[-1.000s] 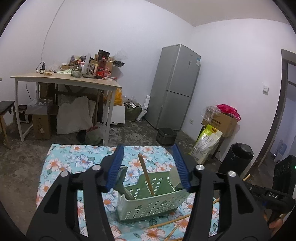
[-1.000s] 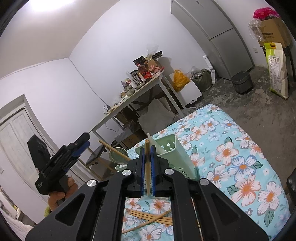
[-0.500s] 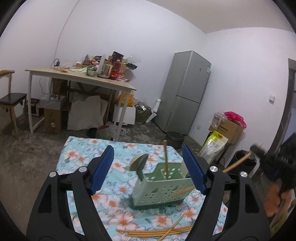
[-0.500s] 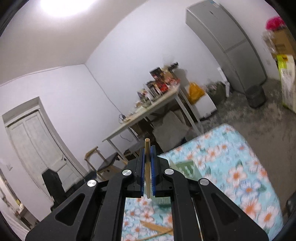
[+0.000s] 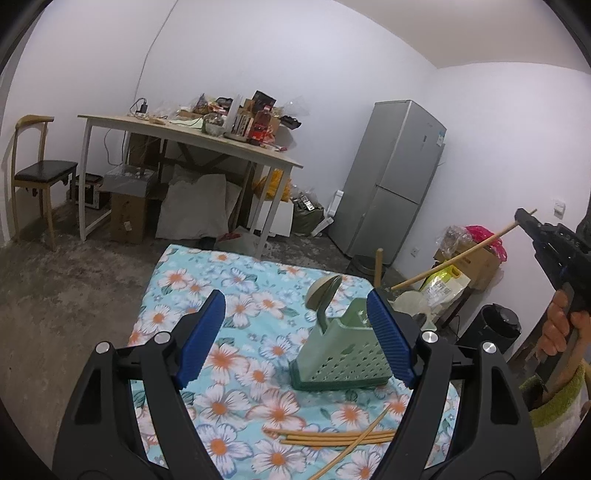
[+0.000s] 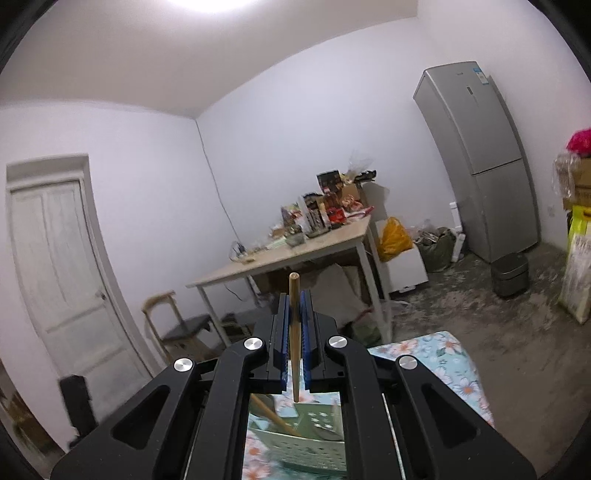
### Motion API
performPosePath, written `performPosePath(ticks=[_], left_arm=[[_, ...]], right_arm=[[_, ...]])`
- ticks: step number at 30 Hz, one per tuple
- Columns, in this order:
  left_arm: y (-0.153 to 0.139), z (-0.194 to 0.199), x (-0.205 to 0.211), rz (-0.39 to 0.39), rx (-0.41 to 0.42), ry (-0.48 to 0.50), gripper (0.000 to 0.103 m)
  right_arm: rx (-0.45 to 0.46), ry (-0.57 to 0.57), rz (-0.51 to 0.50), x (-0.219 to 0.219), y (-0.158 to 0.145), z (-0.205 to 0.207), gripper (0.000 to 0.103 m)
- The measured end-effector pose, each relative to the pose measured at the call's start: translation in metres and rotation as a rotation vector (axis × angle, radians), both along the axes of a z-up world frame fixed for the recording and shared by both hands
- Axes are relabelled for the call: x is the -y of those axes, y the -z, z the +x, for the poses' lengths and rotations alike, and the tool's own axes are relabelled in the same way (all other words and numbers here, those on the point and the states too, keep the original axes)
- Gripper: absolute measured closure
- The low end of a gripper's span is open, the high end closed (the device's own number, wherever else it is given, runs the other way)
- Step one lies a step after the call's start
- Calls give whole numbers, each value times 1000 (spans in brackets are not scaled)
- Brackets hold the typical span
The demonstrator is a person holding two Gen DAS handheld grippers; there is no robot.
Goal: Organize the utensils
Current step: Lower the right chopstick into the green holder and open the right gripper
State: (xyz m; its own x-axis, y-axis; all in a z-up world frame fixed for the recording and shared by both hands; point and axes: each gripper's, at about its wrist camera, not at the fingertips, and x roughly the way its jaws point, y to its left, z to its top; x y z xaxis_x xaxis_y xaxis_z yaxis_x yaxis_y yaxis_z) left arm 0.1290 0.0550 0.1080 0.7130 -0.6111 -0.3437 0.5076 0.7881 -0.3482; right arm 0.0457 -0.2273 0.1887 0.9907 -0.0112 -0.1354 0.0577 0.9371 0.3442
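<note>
White walls [image 6: 155, 122], bright ceiling light [image 6: 218, 3]. Bare grey concrete floor [image 5: 74, 273]. Against the back wall, cluttered wooden desk [image 5: 192, 138] on white legs, boxes and sacks beneath. Beside it, dark-seated wooden chair [image 5: 35, 173]. Tall silver fridge [image 5: 399, 177] in the corner. Panelled white door [image 6: 59, 273] at left.

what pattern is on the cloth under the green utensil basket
Light blue cloth printed with white, orange-centred flowers; clearest in the left wrist view.
</note>
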Motion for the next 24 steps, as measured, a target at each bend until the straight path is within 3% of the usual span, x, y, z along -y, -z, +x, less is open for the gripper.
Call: performPosePath(ticks=[9, 14, 16, 18, 24], left_arm=[[18, 4, -6, -2, -57, -9, 28], [25, 3, -4, 3, -74, -5, 28], [27, 3, -4, 3, -81, -3, 28], [29, 4, -3, 6, -88, 1, 28], [34, 4, 4, 16, -100, 23, 28]], right_arm=[[-158, 12, -63, -10, 35, 54, 97], [-253, -42, -76, -9, 57, 82, 95], [-264, -38, -77, -8, 59, 85, 86], [-246, -31, -55, -3, 58, 83, 63], [-182, 12, -27, 10, 45, 63, 56]])
